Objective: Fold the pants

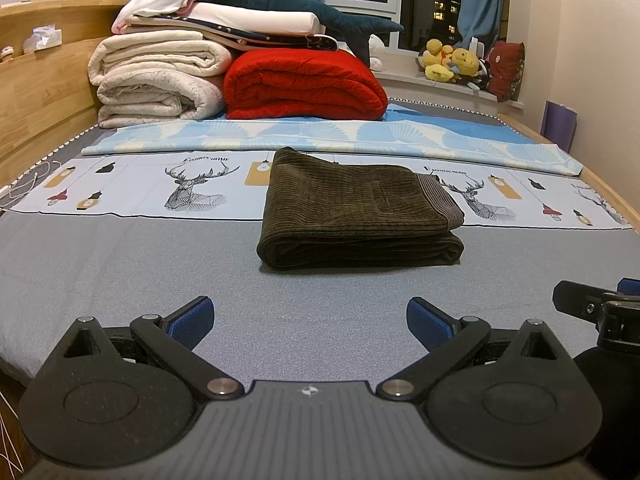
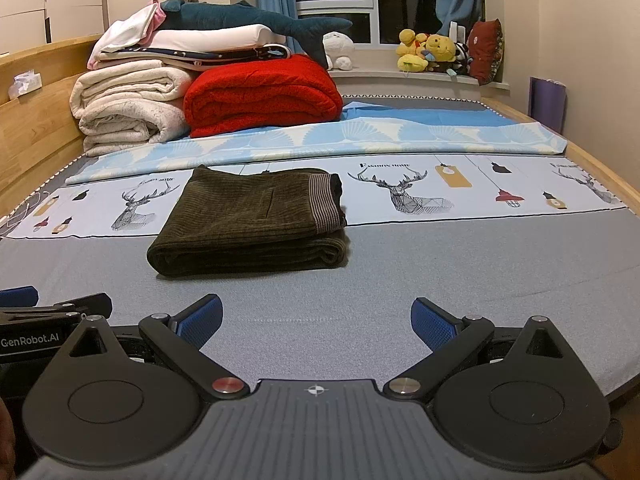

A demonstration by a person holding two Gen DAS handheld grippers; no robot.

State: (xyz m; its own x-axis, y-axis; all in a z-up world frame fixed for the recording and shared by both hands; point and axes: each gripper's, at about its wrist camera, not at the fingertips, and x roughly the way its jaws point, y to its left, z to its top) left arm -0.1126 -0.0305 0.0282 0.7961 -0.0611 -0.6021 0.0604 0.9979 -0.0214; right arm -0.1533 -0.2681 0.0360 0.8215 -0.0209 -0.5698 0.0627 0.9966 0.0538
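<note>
The dark brown corduroy pants point(image 1: 356, 212) lie folded in a compact rectangle on the bed, with the striped waistband at the right end. They also show in the right wrist view point(image 2: 252, 224). My left gripper point(image 1: 310, 320) is open and empty, held above the grey sheet well short of the pants. My right gripper point(image 2: 316, 320) is open and empty too, also short of the pants, which lie ahead to its left. Each gripper shows at the edge of the other's view.
A stack of folded white blankets point(image 1: 156, 80) and a red blanket point(image 1: 300, 84) sit at the far end of the bed, with a plush shark point(image 1: 304, 4) on top. Plush toys point(image 1: 452, 62) line the windowsill. A wooden bed frame point(image 1: 36, 92) runs along the left.
</note>
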